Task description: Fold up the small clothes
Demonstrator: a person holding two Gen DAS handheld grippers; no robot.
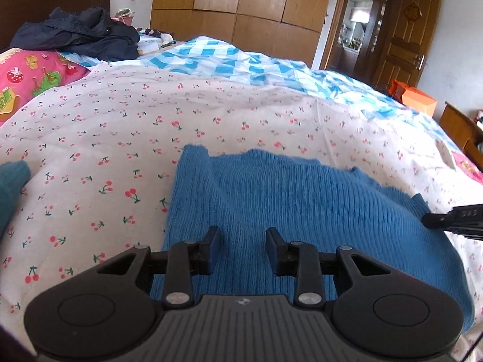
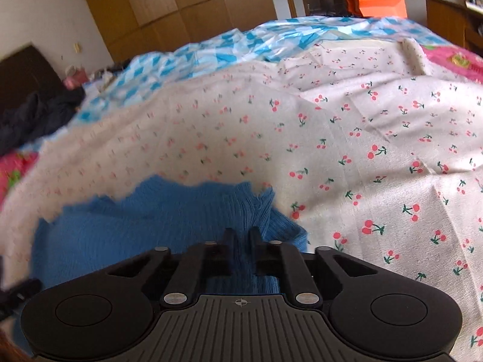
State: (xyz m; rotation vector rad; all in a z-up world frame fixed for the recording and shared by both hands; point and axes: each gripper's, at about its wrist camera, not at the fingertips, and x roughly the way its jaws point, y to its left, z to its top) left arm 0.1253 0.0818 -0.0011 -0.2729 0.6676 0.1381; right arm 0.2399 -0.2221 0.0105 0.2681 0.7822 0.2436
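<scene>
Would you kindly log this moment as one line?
left hand-held gripper: open over blue sweater | right hand-held gripper: shut on sweater edge

My left wrist camera looks down along my fingers (image 1: 243, 250), close over the blue knit sweater (image 1: 271, 199); my right does likewise. Both share the cherry-print sheet (image 2: 347, 138), upper frame.

Your left gripper (image 1: 243, 250) body hides the near edge of the blue knit garment (image 1: 295, 199). A teal cloth (image 1: 12, 187) is cut off at the left edge. In your right wrist view, the dark clothes (image 2: 33, 114) and far sheet are blurred.
</scene>
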